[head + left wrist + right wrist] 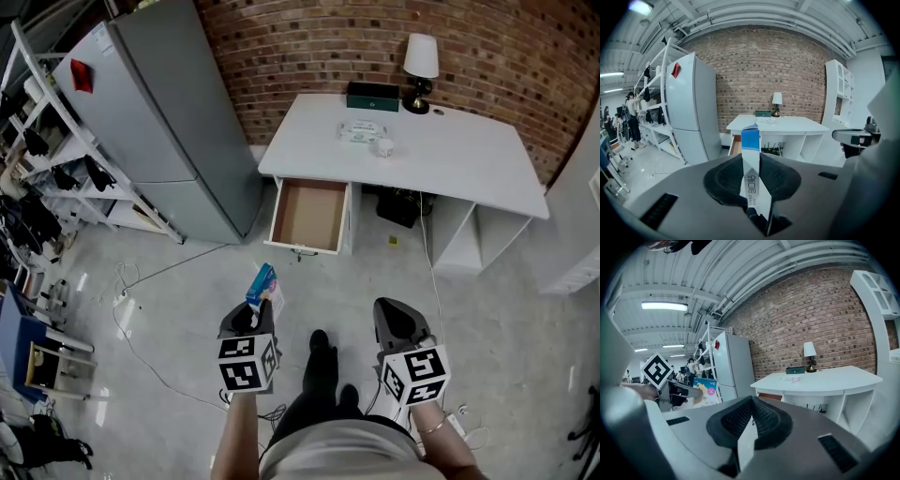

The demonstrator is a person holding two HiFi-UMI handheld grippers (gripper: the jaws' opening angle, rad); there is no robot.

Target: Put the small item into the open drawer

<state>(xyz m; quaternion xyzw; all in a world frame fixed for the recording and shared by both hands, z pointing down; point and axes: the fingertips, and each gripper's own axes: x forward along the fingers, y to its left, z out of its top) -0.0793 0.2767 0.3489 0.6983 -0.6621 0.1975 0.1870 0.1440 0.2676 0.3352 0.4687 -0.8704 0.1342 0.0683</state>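
The small box (265, 288) is being grasped by the fingers of the left gripper (249, 319) above the floor (187, 281), well short of the open drawer (308, 216) under the table (469, 159). In the left gripper view the box is being shown edge-on only. Its printed face is being shown solely in the right gripper view. There, the right gripper (749, 420) is being seen with its fingers clenched together on nothing. In the left gripper view the drawer is being largely hidden behind the box.
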